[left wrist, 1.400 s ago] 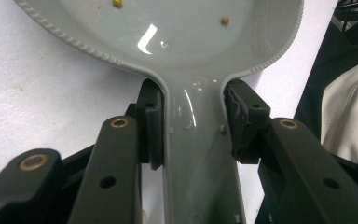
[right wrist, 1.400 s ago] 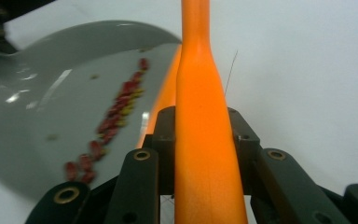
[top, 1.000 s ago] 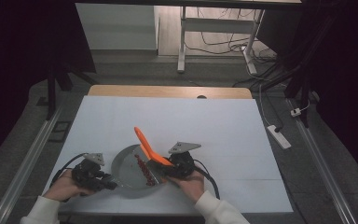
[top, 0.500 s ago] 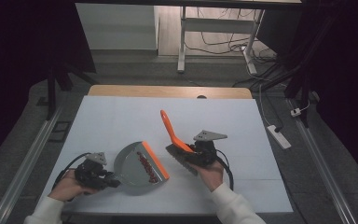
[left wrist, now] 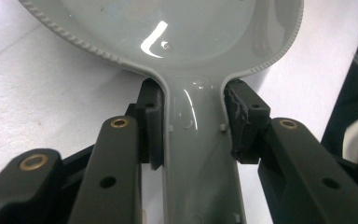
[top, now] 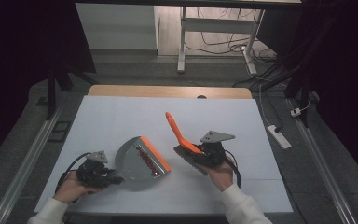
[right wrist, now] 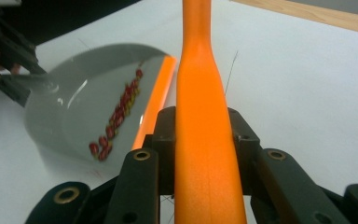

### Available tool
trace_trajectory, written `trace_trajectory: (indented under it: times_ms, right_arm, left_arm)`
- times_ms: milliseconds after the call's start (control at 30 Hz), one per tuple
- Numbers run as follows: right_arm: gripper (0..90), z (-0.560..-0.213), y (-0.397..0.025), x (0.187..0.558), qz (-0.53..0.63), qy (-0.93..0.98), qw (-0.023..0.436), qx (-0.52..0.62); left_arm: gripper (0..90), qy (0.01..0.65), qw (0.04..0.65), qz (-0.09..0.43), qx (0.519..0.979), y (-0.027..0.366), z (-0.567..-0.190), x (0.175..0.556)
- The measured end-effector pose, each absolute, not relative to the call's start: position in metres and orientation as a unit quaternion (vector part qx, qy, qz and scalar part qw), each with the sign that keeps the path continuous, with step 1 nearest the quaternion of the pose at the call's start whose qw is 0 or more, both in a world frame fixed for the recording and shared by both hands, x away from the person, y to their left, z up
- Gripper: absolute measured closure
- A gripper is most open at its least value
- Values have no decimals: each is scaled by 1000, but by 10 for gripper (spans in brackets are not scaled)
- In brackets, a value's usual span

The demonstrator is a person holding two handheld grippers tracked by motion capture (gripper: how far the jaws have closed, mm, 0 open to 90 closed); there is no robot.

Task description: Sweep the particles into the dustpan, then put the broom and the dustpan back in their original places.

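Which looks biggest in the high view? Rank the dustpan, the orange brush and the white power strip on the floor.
1. Dustpan, largest.
2. Orange brush, somewhat smaller.
3. White power strip, smallest; it lies farther off on the floor, so its true size is unsure.

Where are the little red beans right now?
In the high view, the red beans lie inside the grey dustpan, near its orange lip, left of the brush.

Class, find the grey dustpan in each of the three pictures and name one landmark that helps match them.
High view: dustpan lower centre-left on the white table.
Left gripper view: its pan fills the top, handle between the claw's jaws.
Right gripper view: left of the orange brush handle.
Landmark: its orange lip.
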State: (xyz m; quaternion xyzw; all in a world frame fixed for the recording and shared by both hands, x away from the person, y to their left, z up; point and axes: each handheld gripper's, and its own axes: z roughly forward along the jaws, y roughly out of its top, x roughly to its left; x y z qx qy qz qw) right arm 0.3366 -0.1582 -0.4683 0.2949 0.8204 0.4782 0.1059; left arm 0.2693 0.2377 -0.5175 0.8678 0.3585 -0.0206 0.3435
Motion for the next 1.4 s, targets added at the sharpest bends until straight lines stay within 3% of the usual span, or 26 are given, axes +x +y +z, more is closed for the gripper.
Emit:
trace_trajectory:
  times_ms: [433,633,1167,1400]
  right_arm:
    - [702,-469,-207,323,457,831,115,296]
    - [702,-473,-232,318,457,824,98,321]
    - [702,-478,-238,313,446,825,57,343]
    - [702,-484,-243,317,433,821,47,370]
  left_arm:
    - [616,444,368,12,817,231,-514,254]
    - [616,499,368,22,784,233,-515,246]
    - [615,611,363,69,700,242,-522,238]
    - [616,643,350,65,679,243,-529,245]
